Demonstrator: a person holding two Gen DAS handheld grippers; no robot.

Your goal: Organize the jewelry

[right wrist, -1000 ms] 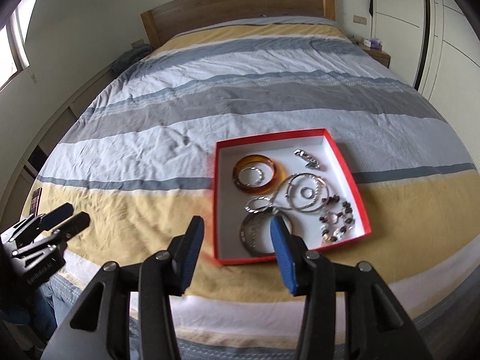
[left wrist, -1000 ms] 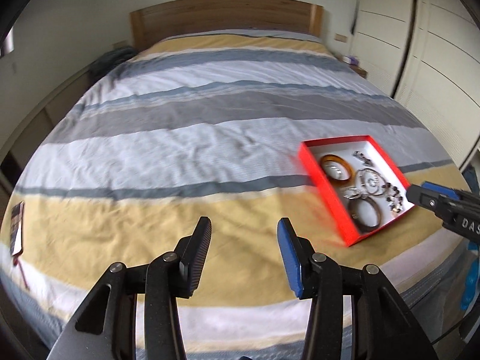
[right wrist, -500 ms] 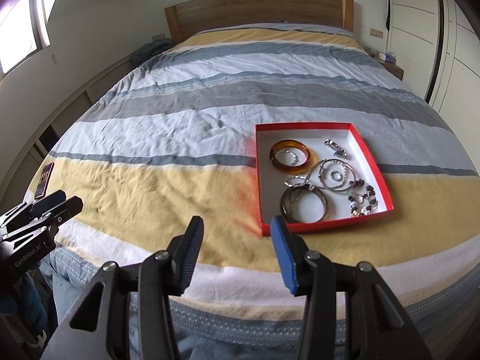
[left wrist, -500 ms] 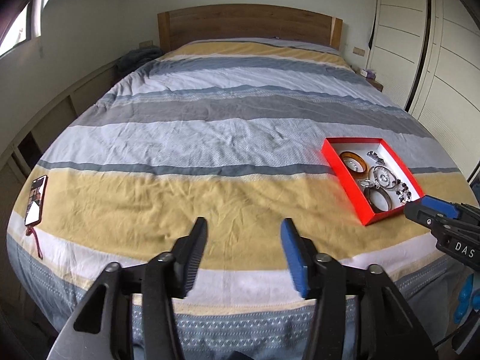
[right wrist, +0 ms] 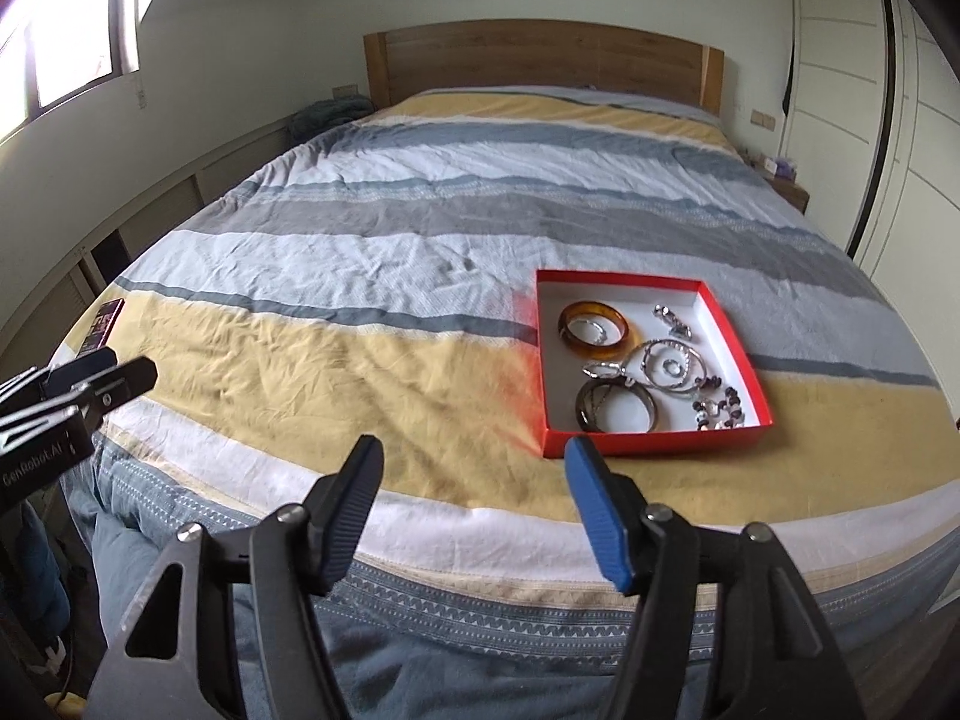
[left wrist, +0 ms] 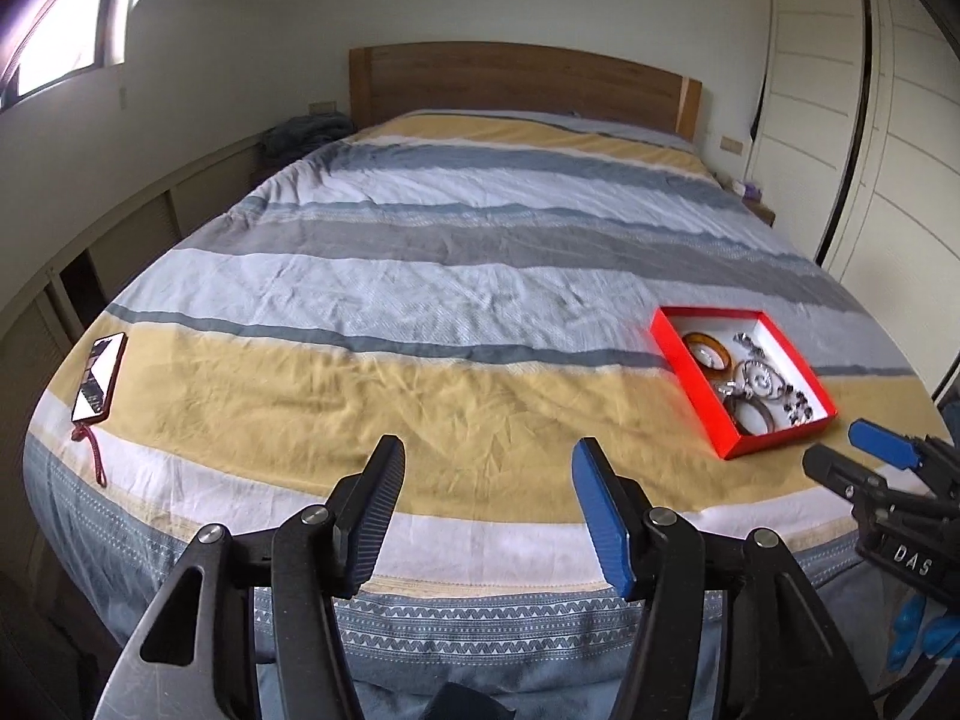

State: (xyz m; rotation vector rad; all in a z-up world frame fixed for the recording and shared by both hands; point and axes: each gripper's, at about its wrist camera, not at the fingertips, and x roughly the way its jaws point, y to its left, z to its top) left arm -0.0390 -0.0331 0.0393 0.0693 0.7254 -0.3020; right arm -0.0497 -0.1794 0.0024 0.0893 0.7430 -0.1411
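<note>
Red box (right wrist: 651, 360) on the bed (right wrist: 420, 228), near its foot edge, holding an amber bangle (right wrist: 594, 330), a dark bangle (right wrist: 615, 407), silver rings (right wrist: 669, 366) and a beaded bracelet (right wrist: 720, 405). Left tool (left wrist: 483, 501) and right tool (right wrist: 471, 495): jaws apart, empty, short of the box. Risk: the pieces touch and overlap, so lifting one may drag another out; the soft bedding may tip the box.

Your red box (right wrist: 651, 441) lies open and flat on the bed's yellow stripe, near the foot edge. Inside on its white floor you have an amber bangle (right wrist: 594, 330) at the far left, a dark bangle (right wrist: 615, 408) nearest you, silver hoops (right wrist: 672, 366) mid-box, what looks like a beaded bracelet (right wrist: 717, 405) at the right, and a small silver piece (right wrist: 672, 319) at the back.
</note>
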